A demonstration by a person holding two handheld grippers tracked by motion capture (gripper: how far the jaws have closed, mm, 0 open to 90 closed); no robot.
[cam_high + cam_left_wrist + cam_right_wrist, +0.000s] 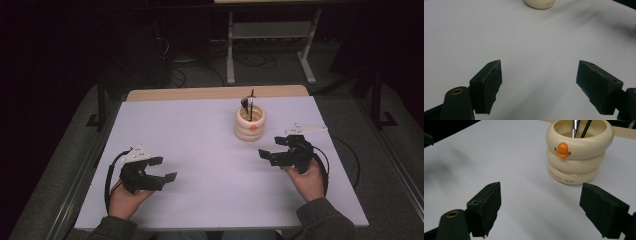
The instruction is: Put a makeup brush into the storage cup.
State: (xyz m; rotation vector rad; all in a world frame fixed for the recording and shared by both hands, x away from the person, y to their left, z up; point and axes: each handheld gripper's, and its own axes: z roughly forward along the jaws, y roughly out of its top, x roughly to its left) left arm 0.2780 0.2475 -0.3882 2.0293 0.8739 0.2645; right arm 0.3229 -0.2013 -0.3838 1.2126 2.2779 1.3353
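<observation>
Cream-coloured and built like three stacked rings, the holder stands upright on the white table at about one o'clock from the table's middle, with an orange duck-bill knob on its front and two slim tools standing inside, one dark-tipped and one with a metal shaft. The right gripper sits near the holder, at roughly four o'clock from it, jaws spread wide and holding nothing; in the right gripper view the holder rises at about one o'clock beyond the open jaws. The left gripper rests well apart at the table's eight o'clock, its jaws likewise wide and empty, and its own view catches just the base of the holder at twelve o'clock. The work in hand looks like a reach toward the holder or the tools in it, and the right gripper is the better placed. To do it well, I would bring that gripper up above the rim and come down along one shaft, closing on it well above the rim so the jaws do not nudge the holder. The two shafts stand close together, so singling one out needs a narrow, square approach; a slanted grab could tip the holder or pinch both.
</observation>
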